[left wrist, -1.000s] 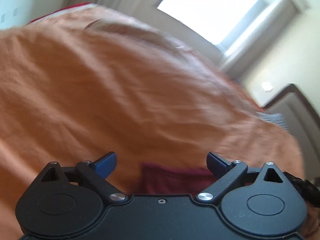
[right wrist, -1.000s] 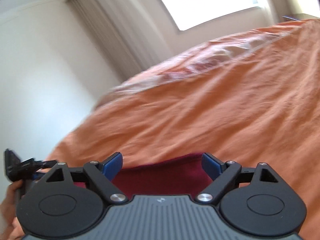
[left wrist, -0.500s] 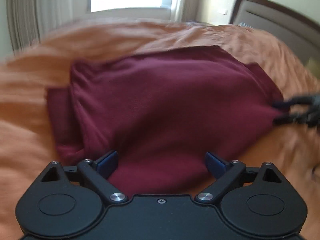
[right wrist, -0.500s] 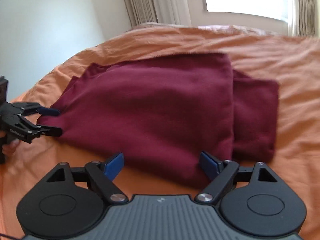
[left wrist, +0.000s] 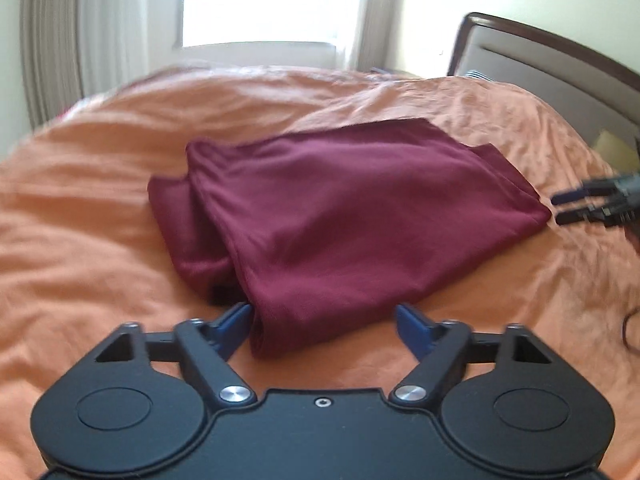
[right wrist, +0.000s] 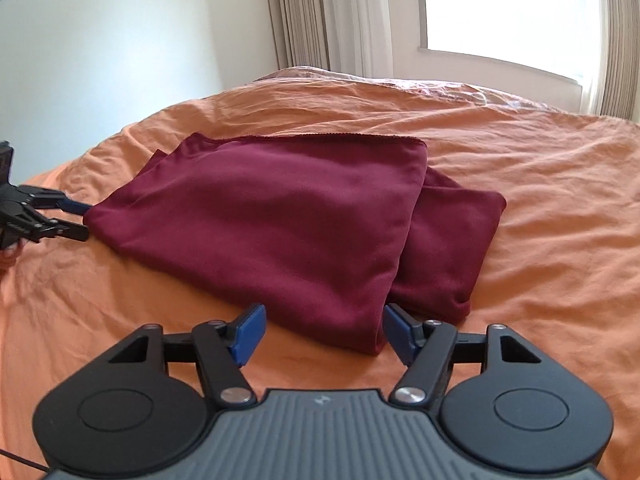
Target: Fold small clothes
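I see a bed w/ orange sheet (left wrist: 100,208), folded maroon garment (left wrist: 360,216) lying flat mid-sheet, nr headboard (left wrist: 560,64).

A home bedroom is indicated by the bed covered in an orange sheet (left wrist: 100,216) ahead of the claw, the dark-framed padded headboard (left wrist: 540,64) seen to its far right, and the curtained window (right wrist: 500,8) set beyond the bed.

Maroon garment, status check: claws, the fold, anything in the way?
Left claw open, right claw open, both empty at the near edges. Maroon garment folded, flat on the orange bedspread. Nothing in the way.
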`<state>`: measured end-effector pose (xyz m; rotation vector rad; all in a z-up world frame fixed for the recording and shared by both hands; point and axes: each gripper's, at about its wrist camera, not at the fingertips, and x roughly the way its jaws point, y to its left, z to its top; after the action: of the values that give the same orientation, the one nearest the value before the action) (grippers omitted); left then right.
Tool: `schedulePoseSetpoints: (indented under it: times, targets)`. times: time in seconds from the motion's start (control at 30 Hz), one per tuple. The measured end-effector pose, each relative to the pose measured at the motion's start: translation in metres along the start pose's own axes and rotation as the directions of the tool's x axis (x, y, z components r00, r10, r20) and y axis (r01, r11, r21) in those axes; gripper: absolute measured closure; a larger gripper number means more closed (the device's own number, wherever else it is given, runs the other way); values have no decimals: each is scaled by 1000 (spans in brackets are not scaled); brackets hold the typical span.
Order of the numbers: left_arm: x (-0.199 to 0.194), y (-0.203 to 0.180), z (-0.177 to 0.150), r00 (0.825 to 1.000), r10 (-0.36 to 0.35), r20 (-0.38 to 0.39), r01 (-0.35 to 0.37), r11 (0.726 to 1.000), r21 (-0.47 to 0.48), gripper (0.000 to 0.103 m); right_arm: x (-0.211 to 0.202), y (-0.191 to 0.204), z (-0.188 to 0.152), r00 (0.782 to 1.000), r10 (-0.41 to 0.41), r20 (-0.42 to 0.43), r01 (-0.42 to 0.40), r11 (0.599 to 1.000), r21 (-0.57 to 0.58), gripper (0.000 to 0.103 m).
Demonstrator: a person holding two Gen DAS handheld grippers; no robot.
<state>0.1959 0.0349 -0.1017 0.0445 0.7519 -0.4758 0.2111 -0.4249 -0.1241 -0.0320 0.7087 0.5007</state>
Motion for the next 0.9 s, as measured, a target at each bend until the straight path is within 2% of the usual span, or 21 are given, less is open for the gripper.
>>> schedulePoseSetpoints:
  times: [0.13,0.2,0.27,0.33,0.4,0.43,0.5,0.53,0.57,0.6,0.63,0.7,0.73,0.8,0.9]
  targets:
    - [7,7,3,999,16,-31,-17,998,-52,48,3,-4,-2,1000,-2,-11,2,1000,8,45]
    - [10,13,4,999,29,-24,-31,994,-103,48,5,-5,0,1000,-22,-1,22,1000,19,46]
    - [17,18,2,998,34,-51,-41,988,-147,43,9,-8,-1,999,-32,6,31,998,53,47]
    - [26,18,-4,995,43,-92,-57,987,-151,42,18,-14,-7,999,-29,-39,32,995,95,55]
    - [28,15,-9,994,60,-92,-72,988,-133,42,27,-13,-17,994,-50,-99,57,996,70,58]
    - [28,13,-10,994,67,-89,-78,990,-120,42,27,-11,-21,993,-65,-103,70,996,52,58]
    - [22,11,-7,993,77,-86,-87,990,-112,42,17,-6,-20,991,-99,-89,104,993,58,54]
    - [16,10,-6,993,89,-76,-97,989,-113,38,9,-1,-18,989,-125,-77,129,990,56,49]
    - [7,8,-5,991,116,-61,-122,986,-111,25,0,6,-15,986,-158,-61,160,987,31,47]
    - [-3,4,-3,985,165,-44,-168,980,-110,17,-9,16,-11,979,-197,-46,197,980,0,43]
    - [-17,-1,-2,975,223,-10,-223,967,-120,1,-16,26,-7,973,-230,-35,229,973,-25,39]
    - [-43,-11,2,947,308,91,-289,942,-172,0,-28,48,4,968,-249,-14,248,968,-44,33]
    - [-53,-15,5,943,310,118,-283,938,-200,0,-32,58,11,972,-237,2,237,971,-37,27]
    - [-62,-22,11,955,270,120,-233,938,-258,0,-31,80,23,975,-222,25,222,975,-30,16]
    - [-63,-31,21,971,219,92,-176,922,-345,0,-17,113,42,978,-199,67,204,974,-95,16]
